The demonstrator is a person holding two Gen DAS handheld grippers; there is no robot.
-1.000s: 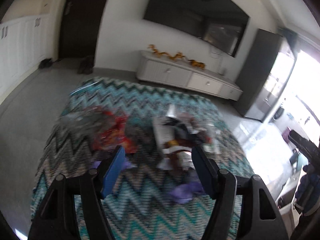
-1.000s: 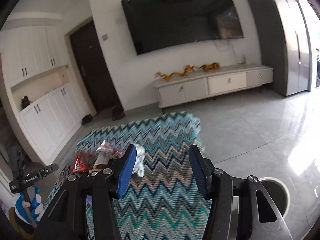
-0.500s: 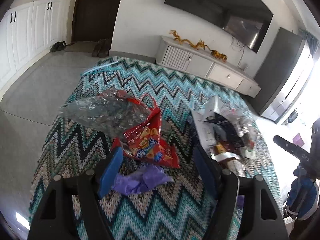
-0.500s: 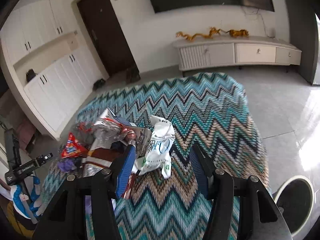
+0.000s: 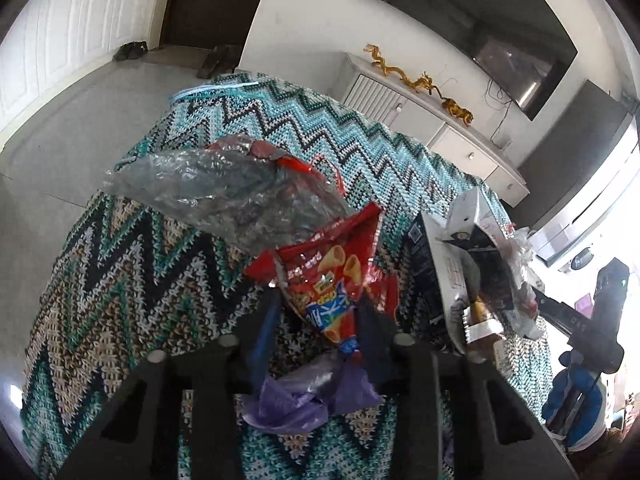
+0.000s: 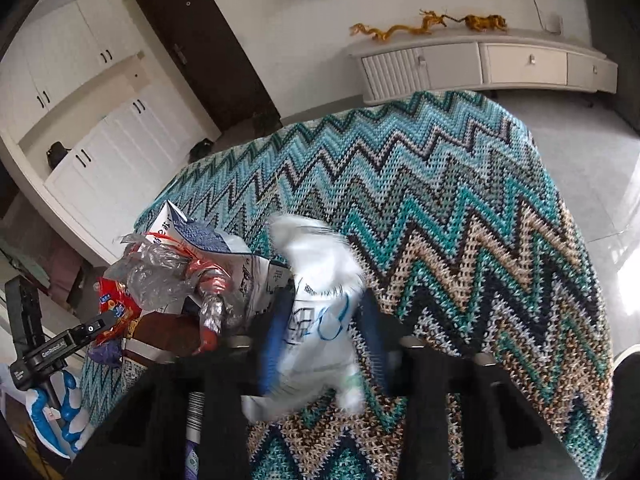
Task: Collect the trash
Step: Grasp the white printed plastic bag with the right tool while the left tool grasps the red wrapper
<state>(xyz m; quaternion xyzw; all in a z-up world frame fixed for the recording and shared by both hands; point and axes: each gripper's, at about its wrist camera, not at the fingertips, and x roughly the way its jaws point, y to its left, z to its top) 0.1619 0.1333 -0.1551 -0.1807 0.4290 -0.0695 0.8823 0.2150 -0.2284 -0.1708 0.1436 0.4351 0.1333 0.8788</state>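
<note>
Closing, left claw (image 5: 318, 320) straddles red snack bag (image 5: 332, 280); right claw (image 6: 326, 324) straddles white wrapper (image 6: 320, 300).

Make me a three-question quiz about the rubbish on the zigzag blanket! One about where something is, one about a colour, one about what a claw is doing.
1. Where is the crumpled purple plastic bag?
A. on the white cabinet
B. on the blanket, below the red snack bag
C. on the floor

2. What colour is the crumpled wrapper with blue print?
A. white
B. green
C. black

3. What is the right claw doing?
A. hanging over bare floor
B. lifting a shoe
C. closing around the white wrapper

Answers:
1 B, it lies on the zigzag knitted blanket under the snack bag.
2 A, it is white.
3 C, the wrapper sits between its blue pads.
</note>
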